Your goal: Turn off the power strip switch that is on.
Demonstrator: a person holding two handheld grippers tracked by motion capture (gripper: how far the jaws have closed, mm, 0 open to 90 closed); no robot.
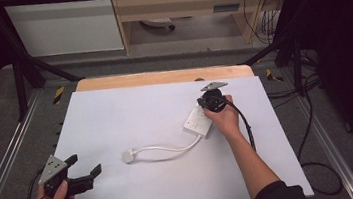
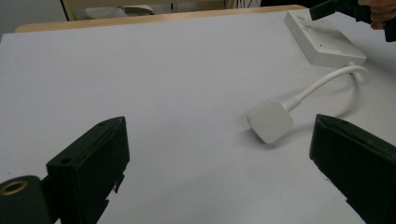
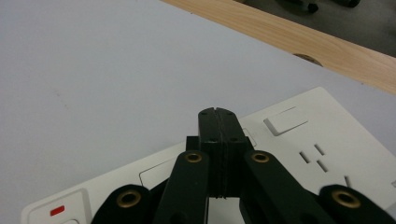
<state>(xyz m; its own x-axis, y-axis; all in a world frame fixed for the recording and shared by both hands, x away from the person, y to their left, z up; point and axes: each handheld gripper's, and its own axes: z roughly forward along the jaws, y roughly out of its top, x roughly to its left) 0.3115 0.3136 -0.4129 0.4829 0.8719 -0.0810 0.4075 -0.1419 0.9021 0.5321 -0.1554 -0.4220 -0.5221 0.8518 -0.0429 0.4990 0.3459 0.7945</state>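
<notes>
A white socket strip (image 1: 196,123) lies right of the table's middle, and its white cable curls left to a white plug (image 1: 129,156). My right gripper (image 1: 205,107) hangs over the strip's far end, jaws pressed together with nothing between them. In the right gripper view the shut tips (image 3: 218,113) sit over the strip's face (image 3: 299,154), between a rocker switch (image 3: 285,121) and another switch with a red mark (image 3: 58,210). My left gripper (image 1: 84,165) is open at the near left corner. Its view has the plug (image 2: 271,121) and the strip (image 2: 323,40) ahead, beyond the jaws.
A white sheet (image 1: 116,121) covers the table, with a strip of bare wood (image 1: 162,77) along the far edge. Black frame legs and cables stand at both sides. The left half of the sheet is bare.
</notes>
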